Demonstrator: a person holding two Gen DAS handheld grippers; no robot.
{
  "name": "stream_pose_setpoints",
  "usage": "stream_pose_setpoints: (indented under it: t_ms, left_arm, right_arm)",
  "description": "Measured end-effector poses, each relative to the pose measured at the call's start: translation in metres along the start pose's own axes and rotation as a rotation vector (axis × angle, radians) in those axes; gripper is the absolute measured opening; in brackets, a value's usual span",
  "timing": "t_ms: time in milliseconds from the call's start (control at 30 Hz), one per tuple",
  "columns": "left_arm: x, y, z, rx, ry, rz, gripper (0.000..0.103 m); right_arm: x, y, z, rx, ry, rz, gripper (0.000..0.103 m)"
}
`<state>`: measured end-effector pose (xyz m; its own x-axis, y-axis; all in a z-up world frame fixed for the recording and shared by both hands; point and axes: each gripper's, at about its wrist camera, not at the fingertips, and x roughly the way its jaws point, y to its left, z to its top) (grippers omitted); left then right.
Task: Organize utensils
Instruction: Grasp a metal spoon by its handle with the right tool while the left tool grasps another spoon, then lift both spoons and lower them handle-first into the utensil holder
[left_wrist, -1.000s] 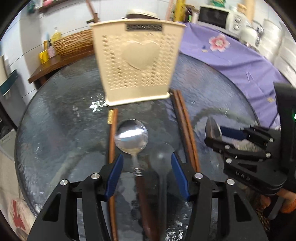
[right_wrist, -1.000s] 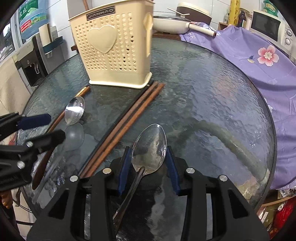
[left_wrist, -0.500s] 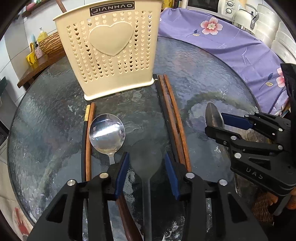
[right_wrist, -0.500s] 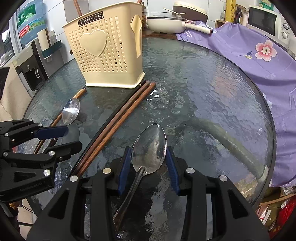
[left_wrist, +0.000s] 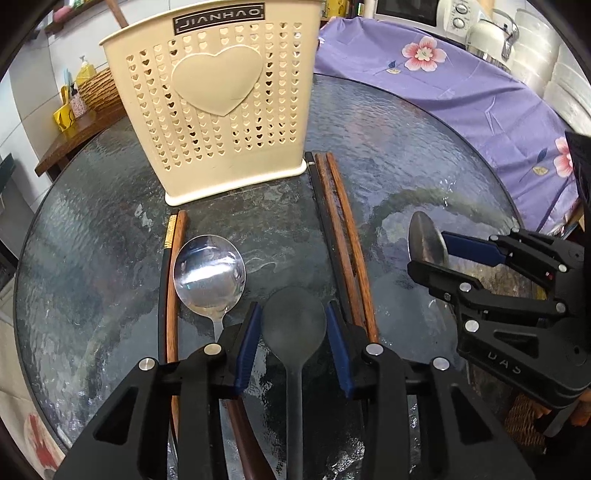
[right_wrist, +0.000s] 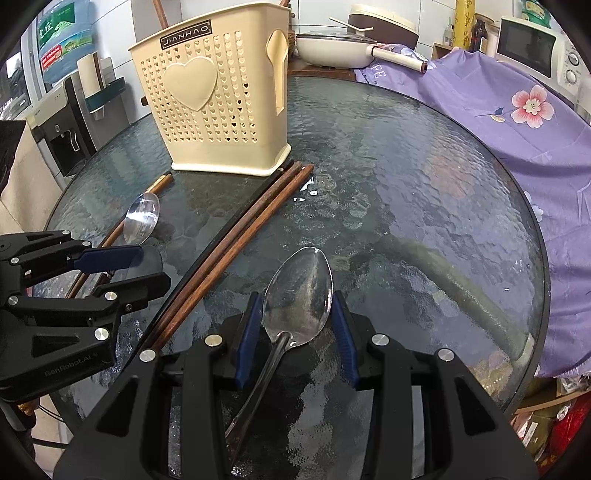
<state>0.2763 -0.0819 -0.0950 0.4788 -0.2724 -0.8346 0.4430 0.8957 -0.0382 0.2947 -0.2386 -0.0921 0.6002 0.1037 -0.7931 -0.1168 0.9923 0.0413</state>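
Nearest, the left tongs (left_wrist: 291, 341) angle steeply down with their blue pads closed on the bowl of a dark grey spoon (left_wrist: 293, 325), which they hold. The right tongs (right_wrist: 297, 325) tilt down likewise, narrowly parted, pads gripping the bowl of a silver spoon (right_wrist: 299, 295) whose handle runs back between the fingers. "GenRobot.AI" is printed on the left tool's body in the right wrist view.

The landmark is the cream utensil basket (left_wrist: 218, 110), labelled "JIANHAO", upright on the round glass counter (right_wrist: 406, 184). In front of the basket, toward its left corner, a shiny wooden-handled spoon (left_wrist: 209, 275) lies beside a chopstick pair (left_wrist: 171, 280). From the basket's right front corner a bundle of dark and brown chopsticks (left_wrist: 340, 236) runs toward the left tongs. Right of the basket the glass is open out to the rim, where a purple flowered cloth (right_wrist: 517, 122) lies. Beyond the basket stands a white pan (right_wrist: 332, 48).
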Motion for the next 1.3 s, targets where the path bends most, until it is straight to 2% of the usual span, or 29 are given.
stream_pose_setpoints:
  t_ms: [167, 533, 700, 900, 1300]
  left_arm:
    - [-0.011, 0.004, 0.004, -0.029, -0.047, -0.021, 0.035]
    - [-0.064, 0.013, 0.015, -0.081, -0.207, -0.027, 0.035]
    - [-0.089, 0.018, 0.022, -0.120, -0.283, -0.054, 0.035]
    - [-0.106, 0.020, 0.023, -0.137, -0.348, -0.062, 0.035]
    - [-0.110, 0.024, 0.021, -0.141, -0.380, -0.075, 0.035]
  right_arm:
    - [-0.005, -0.005, 0.004, 0.019, -0.028, 0.020, 0.039]
    - [-0.045, -0.013, 0.020, 0.032, -0.183, 0.066, 0.039]
    - [-0.063, -0.015, 0.027, 0.033, -0.235, 0.073, 0.039]
    - [-0.082, -0.013, 0.026, 0.015, -0.271, 0.080, 0.039]
    - [-0.086, -0.015, 0.031, -0.003, -0.268, 0.105, 0.038]
